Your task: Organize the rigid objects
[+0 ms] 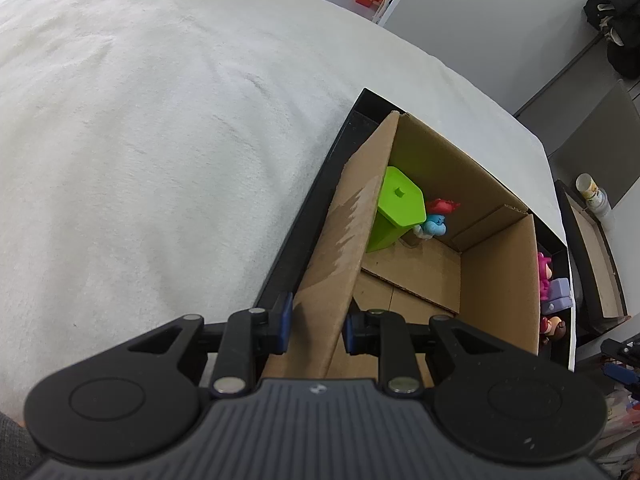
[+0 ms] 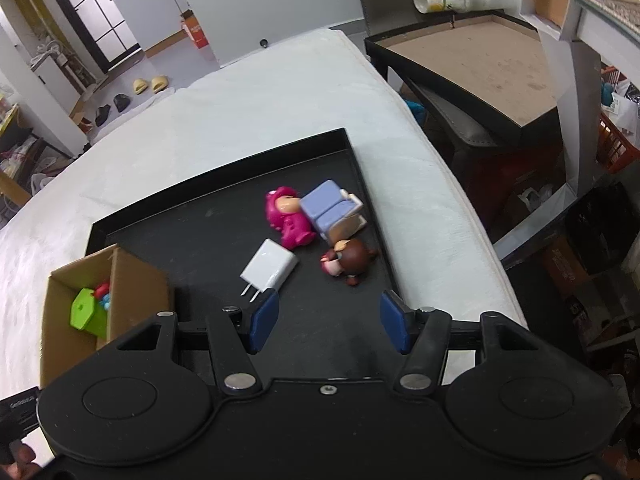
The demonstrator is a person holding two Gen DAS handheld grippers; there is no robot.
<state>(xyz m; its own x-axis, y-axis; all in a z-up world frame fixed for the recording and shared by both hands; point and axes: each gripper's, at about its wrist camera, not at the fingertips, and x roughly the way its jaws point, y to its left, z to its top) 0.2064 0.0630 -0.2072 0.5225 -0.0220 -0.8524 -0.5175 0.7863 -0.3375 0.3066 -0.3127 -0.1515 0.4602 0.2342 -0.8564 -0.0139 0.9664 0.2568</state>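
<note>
The left gripper (image 1: 316, 326) is seen with its blue-padded fingers (image 1: 285, 322) clamped on the near flap (image 1: 340, 264) of a cardboard box (image 1: 496, 280), the flap's lower end being hidden behind the gripper body. The right gripper (image 2: 326, 326) is held above the near part of a black tray (image 2: 224, 220) with its fingers (image 2: 264, 320) parted and nothing between them. Just beyond its left finger a white charger (image 2: 272, 266) is laid flat, its long axis running diagonally and its two prongs pointed toward the gripper. Past it a brown-haired figurine (image 2: 350, 258) is seen lying on its side, then a pink figurine (image 2: 290, 220), also toppled, and a lilac block toy (image 2: 330, 208) touching it; finer detail on these cannot be made out. In the left wrist view only slivers of them are shown past the box's right wall. The box is stood on the tray's left side, and a green lidded container (image 1: 394, 212), tipped over, and a small blue-and-red figurine (image 1: 436, 220) partly hidden behind it are held inside at the far corner. The tray is carried by a bed (image 1: 160, 140) covered in white fleece.
</note>
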